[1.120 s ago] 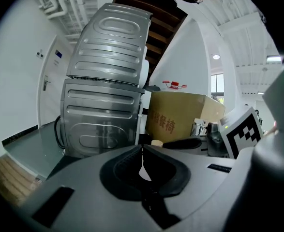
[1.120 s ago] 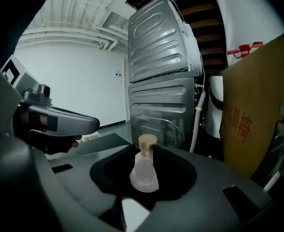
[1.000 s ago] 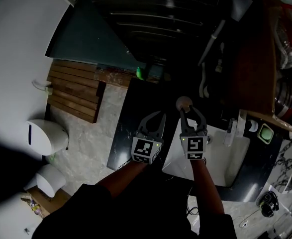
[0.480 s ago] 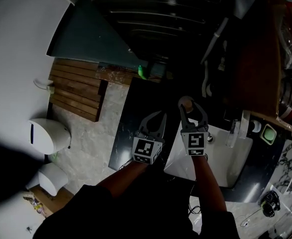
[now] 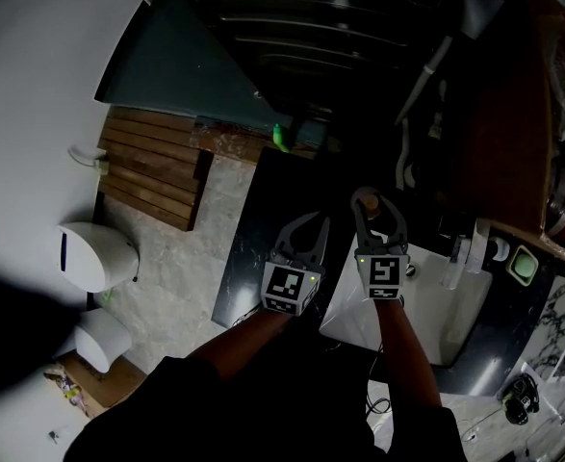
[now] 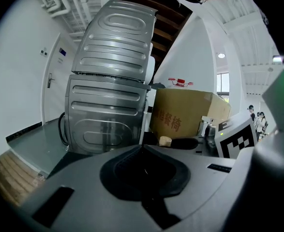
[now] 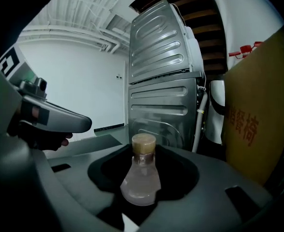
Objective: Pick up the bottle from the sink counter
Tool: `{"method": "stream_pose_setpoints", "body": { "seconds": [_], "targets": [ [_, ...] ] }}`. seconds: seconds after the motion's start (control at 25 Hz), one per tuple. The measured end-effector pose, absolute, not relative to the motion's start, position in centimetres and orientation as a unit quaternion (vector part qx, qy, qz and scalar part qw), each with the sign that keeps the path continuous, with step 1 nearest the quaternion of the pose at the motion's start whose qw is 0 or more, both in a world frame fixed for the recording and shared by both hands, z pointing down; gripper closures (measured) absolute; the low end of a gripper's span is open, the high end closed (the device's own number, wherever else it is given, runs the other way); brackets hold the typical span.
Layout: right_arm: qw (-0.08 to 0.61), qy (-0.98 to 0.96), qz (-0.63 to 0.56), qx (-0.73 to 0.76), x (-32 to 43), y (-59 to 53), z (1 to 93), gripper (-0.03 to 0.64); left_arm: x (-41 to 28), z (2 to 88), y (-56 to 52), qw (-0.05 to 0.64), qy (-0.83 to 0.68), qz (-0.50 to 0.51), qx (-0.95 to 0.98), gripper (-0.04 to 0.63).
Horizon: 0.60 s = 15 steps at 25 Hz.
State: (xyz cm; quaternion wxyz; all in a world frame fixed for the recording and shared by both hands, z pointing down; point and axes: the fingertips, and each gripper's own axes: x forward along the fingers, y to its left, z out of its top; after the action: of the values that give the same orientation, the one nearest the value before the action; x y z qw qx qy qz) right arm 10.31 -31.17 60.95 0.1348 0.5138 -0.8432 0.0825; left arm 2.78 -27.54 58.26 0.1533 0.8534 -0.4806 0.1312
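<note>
A small clear flask-shaped bottle [image 7: 142, 178] with a tan cork stands upright between the jaws of my right gripper [image 7: 142, 190]. The jaws stand wide on both sides of it and the pads do not press on it. In the head view only the cork of the bottle [image 5: 365, 199] shows, between the fingers of my right gripper [image 5: 375, 216], at the dark counter's edge beside the sink. My left gripper [image 5: 302, 235] hovers just to the left, open and with nothing in it. In its own view the left gripper [image 6: 144, 173] is bare between the jaws.
A white sink [image 5: 460, 311] with a faucet [image 5: 454, 260] lies to the right of the grippers. A steel washing machine [image 6: 112, 95] and a cardboard box [image 6: 185, 112] stand behind the dark counter [image 5: 258, 248]. Wooden slats [image 5: 152, 176] and a white bin [image 5: 89, 258] are on the floor at left.
The right gripper's jaws have spread wider round the bottle's top. Both grippers sit slightly lower and more to the right in the head view; the bottle stays between the right fingers.
</note>
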Motion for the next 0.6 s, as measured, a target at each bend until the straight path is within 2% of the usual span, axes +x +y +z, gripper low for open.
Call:
{"method": "stream_pose_setpoints", "body": {
  "seconds": [0.6],
  "targets": [
    [0.103, -0.846, 0.096, 0.515, 10.0, -30.9, 60.1, 0.471, 2.2, 56.9, -27.5, 0.148, -0.492, 0.116, 0.85, 0.579]
  ]
}}
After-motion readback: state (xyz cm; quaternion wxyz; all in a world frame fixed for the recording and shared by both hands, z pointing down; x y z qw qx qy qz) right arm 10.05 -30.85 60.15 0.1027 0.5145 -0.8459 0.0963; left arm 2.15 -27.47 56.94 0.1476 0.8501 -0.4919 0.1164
